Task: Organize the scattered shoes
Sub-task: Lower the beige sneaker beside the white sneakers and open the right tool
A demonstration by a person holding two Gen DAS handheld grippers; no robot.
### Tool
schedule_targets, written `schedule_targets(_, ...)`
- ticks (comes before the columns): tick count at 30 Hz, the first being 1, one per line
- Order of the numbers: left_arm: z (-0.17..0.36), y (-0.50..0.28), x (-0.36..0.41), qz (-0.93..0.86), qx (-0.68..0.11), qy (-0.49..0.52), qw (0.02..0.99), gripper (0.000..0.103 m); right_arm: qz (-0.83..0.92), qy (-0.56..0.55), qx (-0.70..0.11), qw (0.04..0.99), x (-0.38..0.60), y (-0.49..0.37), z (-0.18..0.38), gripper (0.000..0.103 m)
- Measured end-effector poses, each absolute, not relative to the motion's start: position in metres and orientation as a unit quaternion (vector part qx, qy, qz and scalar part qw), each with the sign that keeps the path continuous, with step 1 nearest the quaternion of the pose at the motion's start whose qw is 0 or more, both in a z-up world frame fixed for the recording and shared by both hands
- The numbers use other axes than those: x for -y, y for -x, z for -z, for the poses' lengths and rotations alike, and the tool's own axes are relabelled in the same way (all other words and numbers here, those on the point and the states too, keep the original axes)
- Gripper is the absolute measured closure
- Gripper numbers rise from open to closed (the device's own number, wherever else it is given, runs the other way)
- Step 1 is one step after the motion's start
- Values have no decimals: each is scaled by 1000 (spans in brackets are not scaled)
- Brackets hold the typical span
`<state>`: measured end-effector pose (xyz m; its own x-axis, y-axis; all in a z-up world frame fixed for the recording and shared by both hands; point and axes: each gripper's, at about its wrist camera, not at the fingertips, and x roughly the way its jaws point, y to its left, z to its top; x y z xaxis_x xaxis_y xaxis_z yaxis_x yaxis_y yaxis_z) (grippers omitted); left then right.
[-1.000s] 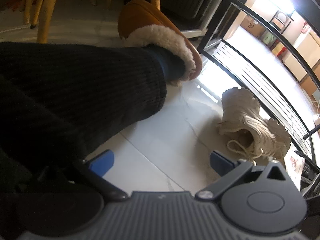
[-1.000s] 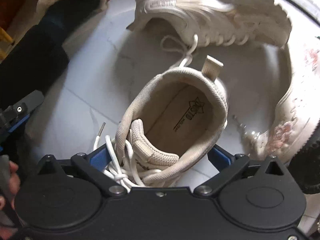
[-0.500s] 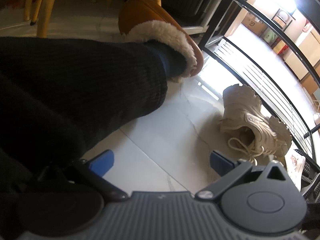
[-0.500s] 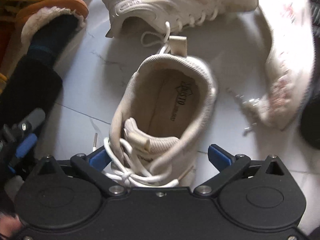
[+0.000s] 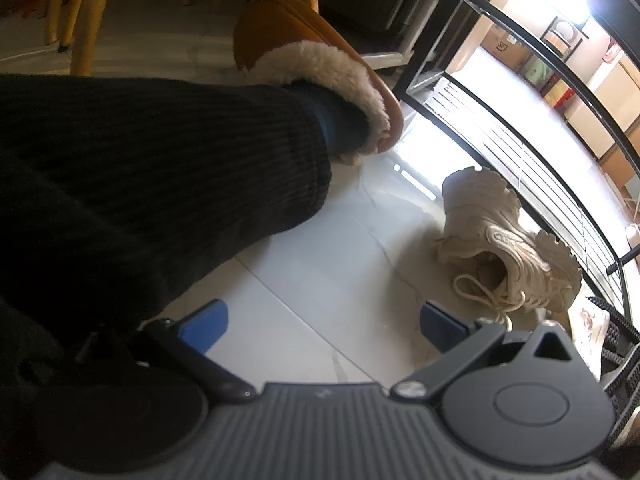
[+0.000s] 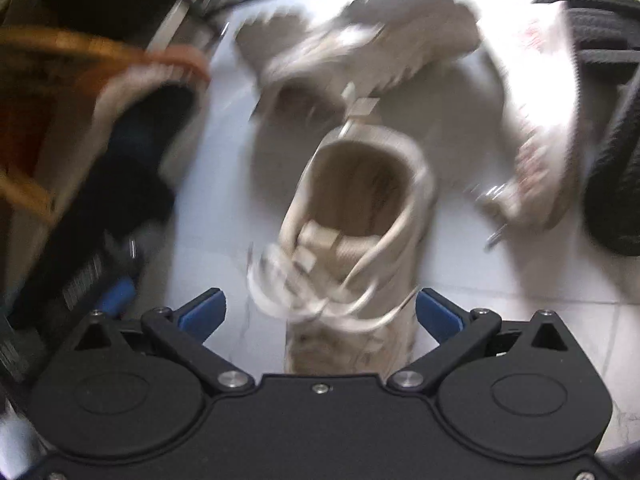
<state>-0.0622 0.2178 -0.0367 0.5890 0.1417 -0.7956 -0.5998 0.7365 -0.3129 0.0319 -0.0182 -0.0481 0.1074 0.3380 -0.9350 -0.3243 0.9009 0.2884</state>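
Left wrist view. Left gripper (image 5: 322, 320): jaws spread wide, nothing between them, only bare pale floor tile (image 5: 328, 264) ahead. Beige chunky sneaker (image 5: 504, 240): lying tipped on its side on the tile, laces trailing loose, just beside the black metal shoe rack (image 5: 520, 128) (probably where the scattered pairs are meant to end up). Person's leg in dark ribbed trousers (image 5: 152, 184), foot in a tan fleece-lined slipper (image 5: 316, 60), fills the left half; the leg's closeness suggests a crouch over the shoes. Yellow wooden chair legs (image 5: 86, 12) behind.

Right wrist view (heavily motion-blurred). Right gripper (image 6: 320, 314): jaws wide apart, straddling the laced front of a second beige sneaker (image 6: 360, 232) without visibly pinching it; whether either pad touches cannot be told through the blur. That sneaker stands upright on the tile, heel and pull tab pointing away, opening facing the camera, a position that offers its sides to the jaws. Beyond its heel lies the chunky sneaker (image 6: 360, 36). To the right, a white patterned shoe (image 6: 548, 152), then a dark woven shoe (image 6: 612, 168) at the edge.
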Motion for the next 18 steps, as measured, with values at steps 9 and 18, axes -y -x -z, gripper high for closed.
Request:
schedule_targets(9, 39, 63, -221, -227, -398, 290, 840, 1, -144, -5, -597, 789, 3, -53, 92, 10)
schedule_targets(18, 40, 62, -220, -225, -401, 290, 839, 1, -140, -9, -584, 799, 10, -66, 97, 13)
